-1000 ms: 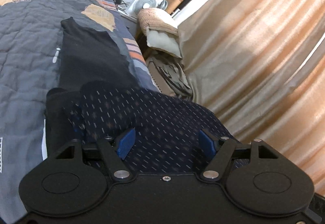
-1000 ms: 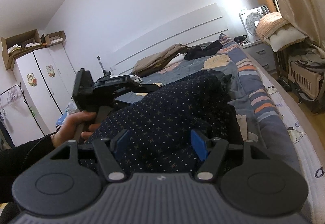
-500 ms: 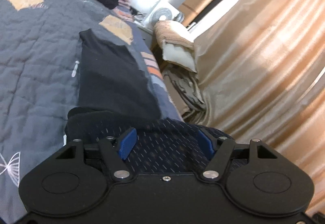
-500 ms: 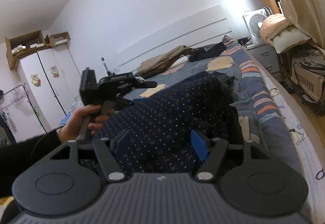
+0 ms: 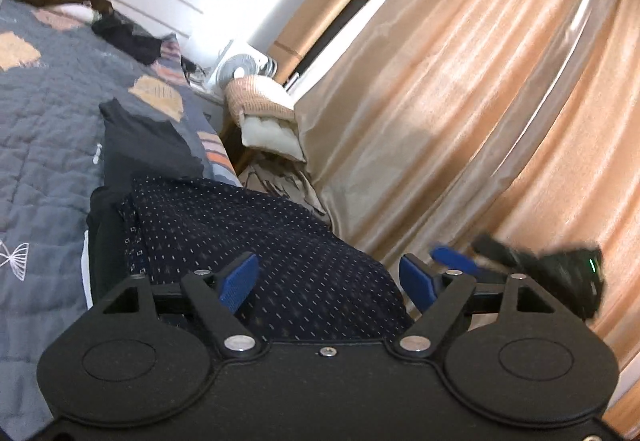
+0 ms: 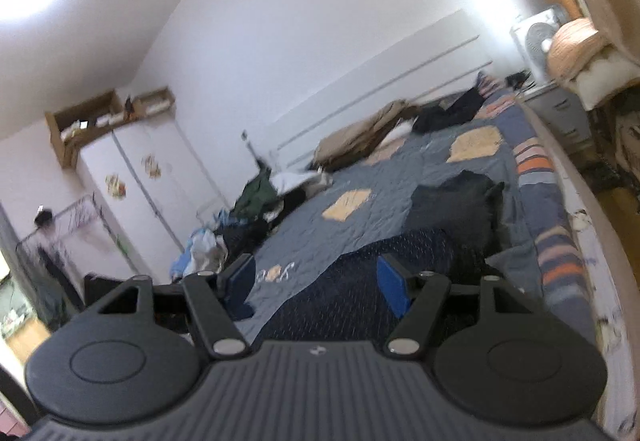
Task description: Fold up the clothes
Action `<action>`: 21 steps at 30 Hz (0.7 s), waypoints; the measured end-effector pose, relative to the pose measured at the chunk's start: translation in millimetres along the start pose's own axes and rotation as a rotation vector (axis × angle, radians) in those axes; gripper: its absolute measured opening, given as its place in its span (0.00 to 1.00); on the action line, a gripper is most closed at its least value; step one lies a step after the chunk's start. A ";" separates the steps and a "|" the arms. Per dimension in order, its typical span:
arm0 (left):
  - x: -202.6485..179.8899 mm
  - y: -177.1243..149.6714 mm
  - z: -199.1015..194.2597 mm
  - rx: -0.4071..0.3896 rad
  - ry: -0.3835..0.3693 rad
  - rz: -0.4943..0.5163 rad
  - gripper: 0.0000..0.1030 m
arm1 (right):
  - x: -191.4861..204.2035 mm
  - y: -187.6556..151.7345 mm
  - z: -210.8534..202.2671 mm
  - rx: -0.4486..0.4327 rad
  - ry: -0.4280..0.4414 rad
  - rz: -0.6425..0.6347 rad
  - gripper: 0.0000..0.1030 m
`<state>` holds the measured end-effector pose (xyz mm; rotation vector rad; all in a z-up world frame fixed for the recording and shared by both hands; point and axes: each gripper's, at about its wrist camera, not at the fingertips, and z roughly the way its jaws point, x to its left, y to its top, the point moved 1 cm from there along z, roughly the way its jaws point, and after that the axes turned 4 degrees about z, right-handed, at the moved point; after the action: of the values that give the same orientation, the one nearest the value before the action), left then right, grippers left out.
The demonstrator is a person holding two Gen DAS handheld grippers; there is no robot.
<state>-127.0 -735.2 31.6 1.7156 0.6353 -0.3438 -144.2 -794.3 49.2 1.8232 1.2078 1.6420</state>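
The bed (image 6: 400, 213) wears a grey quilted cover with tan patches and a band of orange and blue stripes down its edge nearest the curtain side. On it, closest to me, lies the folded navy dotted garment (image 5: 256, 241). Just beyond that, toward twelve o'clock, a black garment (image 5: 144, 145) lies flat on the quilt. At the headboard end a brown heap of cloth (image 6: 360, 137) sits beside a dark bundle (image 6: 456, 111). Off at ten o'clock, a jumble of unfolded clothes (image 6: 248, 209) crowds the far edge.

fan (image 5: 239, 69) beside tan curtains (image 5: 460, 101)
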 end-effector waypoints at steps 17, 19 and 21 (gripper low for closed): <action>9.9 -4.5 -19.5 0.039 0.076 0.121 0.80 | -66.7 21.9 128.7 0.321 -0.012 0.088 0.64; 10.3 -2.3 -20.8 0.041 0.092 0.141 0.83 | -77.0 22.1 138.5 0.329 -0.032 0.099 0.64; 14.8 -1.3 -19.9 0.043 0.117 0.144 0.83 | -87.5 23.2 147.6 0.336 -0.037 0.124 0.64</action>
<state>-117.9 -712.4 27.2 1.8216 0.5883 -0.1571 8.2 -841.0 -18.3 2.1588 1.4514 1.5330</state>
